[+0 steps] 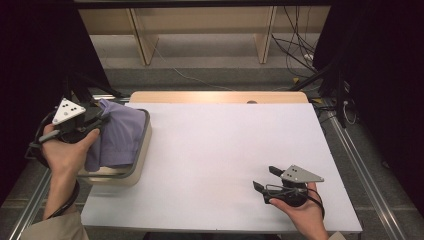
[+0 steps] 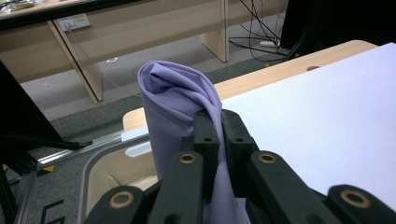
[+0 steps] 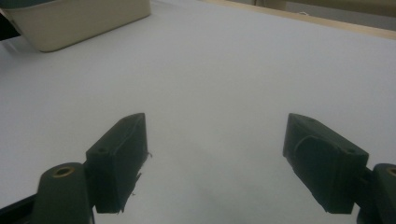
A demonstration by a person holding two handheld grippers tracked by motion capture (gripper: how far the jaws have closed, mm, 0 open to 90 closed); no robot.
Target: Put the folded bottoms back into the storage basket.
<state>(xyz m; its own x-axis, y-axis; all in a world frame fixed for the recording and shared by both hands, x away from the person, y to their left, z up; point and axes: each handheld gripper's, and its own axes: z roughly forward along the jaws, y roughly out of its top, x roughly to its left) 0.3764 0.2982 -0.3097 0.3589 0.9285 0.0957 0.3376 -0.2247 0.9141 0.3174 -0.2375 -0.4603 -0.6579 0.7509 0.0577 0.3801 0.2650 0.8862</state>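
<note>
The left gripper (image 2: 219,128) is clamped on the cloth (image 2: 175,102): in its own view the two jaws stand almost together with a lilac fold pinched between them, and the rest of the cloth rises ahead of the jaws in a bunched peak. Below and to the left of the jaws that view shows the inside of the bin (image 2: 112,172), cream with a grey rim. The high view adds what that close look leaves out: the cloth (image 1: 120,135) drapes from the gripper (image 1: 97,120) down into the bin (image 1: 142,150) at the table's (image 1: 225,150) left edge. The right gripper (image 3: 215,158) has its jaws spread wide with nothing between them, bare white table ahead. From above, it (image 1: 265,182) rests low near the table's front right, well apart from the cloth.
</note>
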